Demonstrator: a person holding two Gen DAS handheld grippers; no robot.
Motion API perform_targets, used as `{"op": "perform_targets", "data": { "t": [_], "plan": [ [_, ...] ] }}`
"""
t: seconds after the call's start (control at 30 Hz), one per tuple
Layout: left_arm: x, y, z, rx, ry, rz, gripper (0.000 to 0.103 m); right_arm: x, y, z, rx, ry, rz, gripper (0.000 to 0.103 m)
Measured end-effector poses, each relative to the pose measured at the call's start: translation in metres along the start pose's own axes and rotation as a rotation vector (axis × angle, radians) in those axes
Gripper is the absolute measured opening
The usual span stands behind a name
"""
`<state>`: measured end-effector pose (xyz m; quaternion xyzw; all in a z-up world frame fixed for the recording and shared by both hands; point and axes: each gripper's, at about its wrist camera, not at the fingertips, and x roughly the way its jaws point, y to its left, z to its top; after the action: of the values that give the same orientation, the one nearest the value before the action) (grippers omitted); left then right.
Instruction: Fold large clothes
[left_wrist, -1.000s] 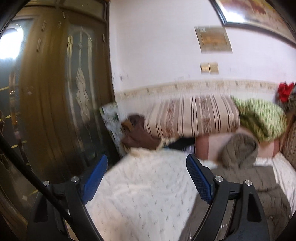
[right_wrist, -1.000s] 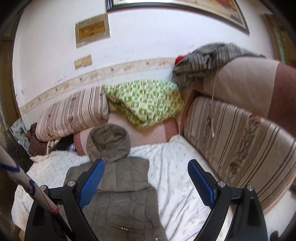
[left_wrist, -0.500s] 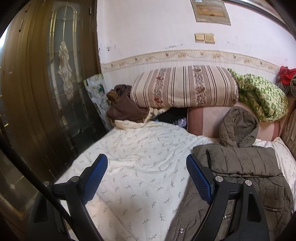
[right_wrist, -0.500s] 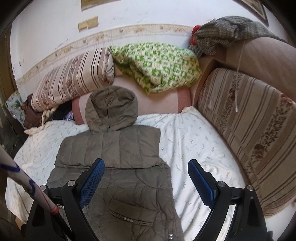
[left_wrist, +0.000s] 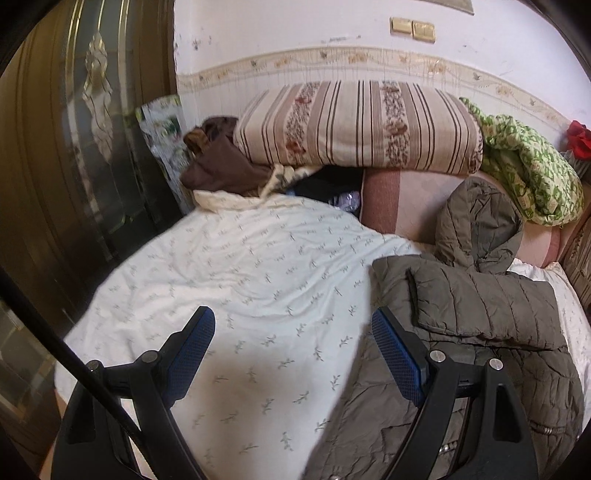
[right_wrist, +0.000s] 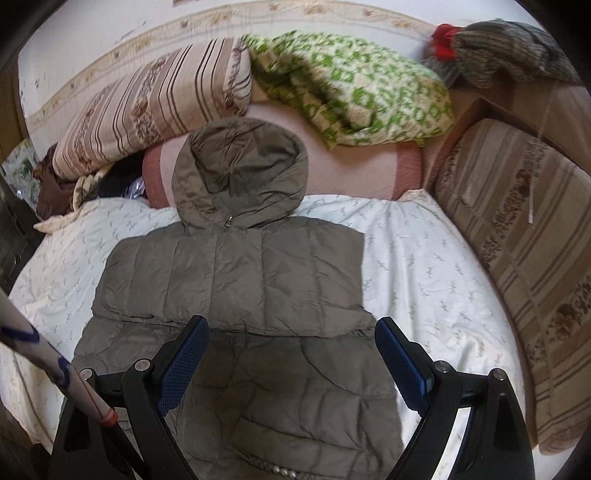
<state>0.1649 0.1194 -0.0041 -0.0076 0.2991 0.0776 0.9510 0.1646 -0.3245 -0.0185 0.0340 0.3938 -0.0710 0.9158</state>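
Both tongs spread wide, nothing pinched: left tongs (left_wrist: 291, 354) over the bed sheet (left_wrist: 258, 280), right tongs (right_wrist: 291, 360) above the olive hooded jacket (right_wrist: 236, 280) lying flat on the bed.

olive-grey jacket (right_wrist: 236, 280); cream sprig-print sheet (left_wrist: 258, 280); green-white blanket (right_wrist: 354, 88); brown-striped cushion (left_wrist: 354, 125).

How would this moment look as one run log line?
jacket: flat on sheet, sleeves folded in | hood: on bolster | left tool: open, empty | right tool: open, over jacket
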Motion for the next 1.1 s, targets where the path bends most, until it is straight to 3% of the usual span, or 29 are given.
{"op": "perform_targets", "data": {
  "t": [0.2,0.37,0.57,0.87,1.1],
  "plan": [
    [0.049,-0.006,-0.003,-0.056,0.074,-0.033,0.086,0.036,0.031,0.02,-0.049,0.031,-0.007,0.094],
    [0.089,-0.013,-0.019,-0.058,0.099,0.007,0.086,0.079,0.052,0.051,-0.03,0.078,0.007,0.094],
    [0.117,-0.009,-0.038,-0.025,0.107,0.035,0.086,0.136,0.073,0.112,0.04,0.081,0.022,0.094],
    [0.151,0.007,-0.048,-0.036,0.166,0.058,0.086,0.205,0.122,0.231,0.176,-0.002,0.052,0.094],
    [0.168,0.001,-0.055,0.002,0.208,0.079,0.086,0.264,0.138,0.287,0.328,0.005,0.118,0.094]
  ]
}}
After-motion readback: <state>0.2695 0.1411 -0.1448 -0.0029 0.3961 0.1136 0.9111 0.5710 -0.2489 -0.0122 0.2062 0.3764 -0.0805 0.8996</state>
